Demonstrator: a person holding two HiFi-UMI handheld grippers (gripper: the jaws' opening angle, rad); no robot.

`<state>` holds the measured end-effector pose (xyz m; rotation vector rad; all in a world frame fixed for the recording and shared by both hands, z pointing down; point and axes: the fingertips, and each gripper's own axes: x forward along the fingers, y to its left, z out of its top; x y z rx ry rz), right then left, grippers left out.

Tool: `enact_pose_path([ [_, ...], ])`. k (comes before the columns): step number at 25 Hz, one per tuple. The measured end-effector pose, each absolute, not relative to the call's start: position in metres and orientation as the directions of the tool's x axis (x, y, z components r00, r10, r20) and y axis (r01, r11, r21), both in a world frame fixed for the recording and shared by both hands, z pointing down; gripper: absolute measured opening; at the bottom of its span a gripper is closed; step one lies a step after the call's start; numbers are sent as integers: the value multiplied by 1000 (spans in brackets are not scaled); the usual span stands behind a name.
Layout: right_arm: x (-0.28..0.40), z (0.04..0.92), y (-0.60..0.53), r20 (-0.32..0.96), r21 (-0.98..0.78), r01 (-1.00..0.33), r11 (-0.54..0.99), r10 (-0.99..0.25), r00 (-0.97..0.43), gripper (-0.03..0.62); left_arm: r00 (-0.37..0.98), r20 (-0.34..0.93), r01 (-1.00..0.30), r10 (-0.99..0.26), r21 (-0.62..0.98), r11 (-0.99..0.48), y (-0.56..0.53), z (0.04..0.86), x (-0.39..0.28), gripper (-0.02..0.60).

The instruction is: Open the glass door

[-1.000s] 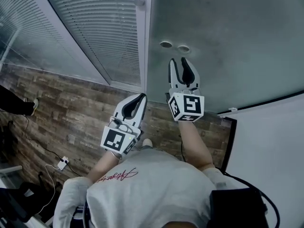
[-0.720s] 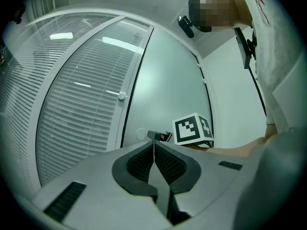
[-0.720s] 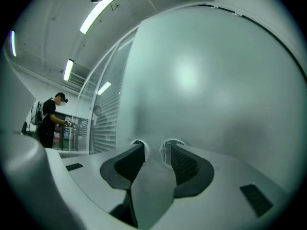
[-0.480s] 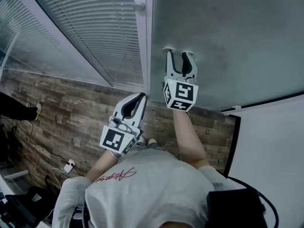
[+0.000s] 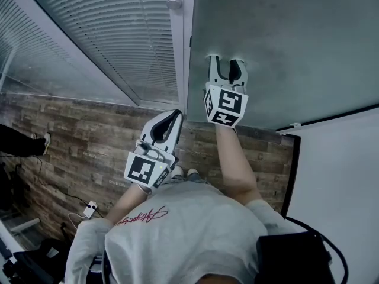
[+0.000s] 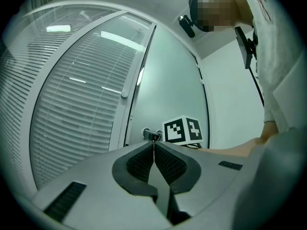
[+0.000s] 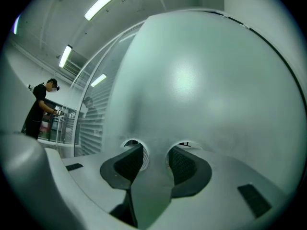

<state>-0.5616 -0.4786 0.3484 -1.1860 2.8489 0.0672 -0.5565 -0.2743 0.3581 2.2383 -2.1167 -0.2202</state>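
Right gripper view, tongs just opened, glass door between, holes hiding tips

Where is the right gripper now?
In the head view the right gripper is just right of centre; its jaws, just opened, sit at the glass door's two round holes, glass between them, beside the white frame.

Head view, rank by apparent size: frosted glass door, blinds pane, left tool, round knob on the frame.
1. frosted glass door, fills most of the upper right.
2. blinds pane.
3. left tool, though it sits nearer the camera, which inflates it.
4. round knob, tiny.
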Motion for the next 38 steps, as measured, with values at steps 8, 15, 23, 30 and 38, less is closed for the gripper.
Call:
enact_pose_path([
  [8,-557,349,-482,-69,3,-744,668,-742,-666,133,108,-59,-985,-992,130,-115,-274,362,-550,18],
  [15,-553,349,-476,-75,-5,-754,657,-752,-655,130,154,-55,-980,-987,120,-160,-270,364,-544,18],
  [23,-550,350,-468,-74,3,-742,671,-740,-669,130,190,-60,-972,-980,126,-197,-270,364,-543,18],
  [30,-540,348,-453,-90,8,-729,685,-725,-683,130,219,-72,-968,-973,113,-226,-265,363,-531,18],
  [38,-521,349,-437,-82,-3,-700,715,-697,-712,130,177,-93,-977,-980,100,-186,-253,355,-506,18],
])
